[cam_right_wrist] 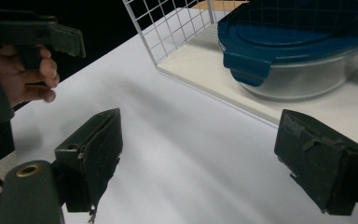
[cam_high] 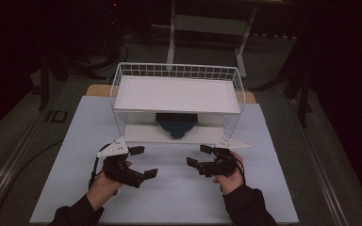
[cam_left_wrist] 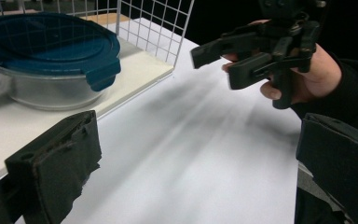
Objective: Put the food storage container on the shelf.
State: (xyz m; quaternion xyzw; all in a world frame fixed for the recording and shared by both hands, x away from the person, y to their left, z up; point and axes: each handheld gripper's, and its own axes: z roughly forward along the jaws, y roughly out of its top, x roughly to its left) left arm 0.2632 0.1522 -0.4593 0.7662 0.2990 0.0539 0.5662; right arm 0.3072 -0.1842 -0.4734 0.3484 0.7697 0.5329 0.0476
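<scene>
White counter [cam_high: 169, 197] holds a wire shelf [cam_high: 176, 101] with a blue-lidded bowl [cam_high: 176, 125] under it. Near it, left hand-held gripper [cam_high: 143, 161] and right hand-held gripper [cam_high: 199, 155] both gape wide, holding nothing.

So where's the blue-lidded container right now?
The container sits on the rack's lower shelf, centred under the top shelf, beyond both open grippers in the high view.
</scene>
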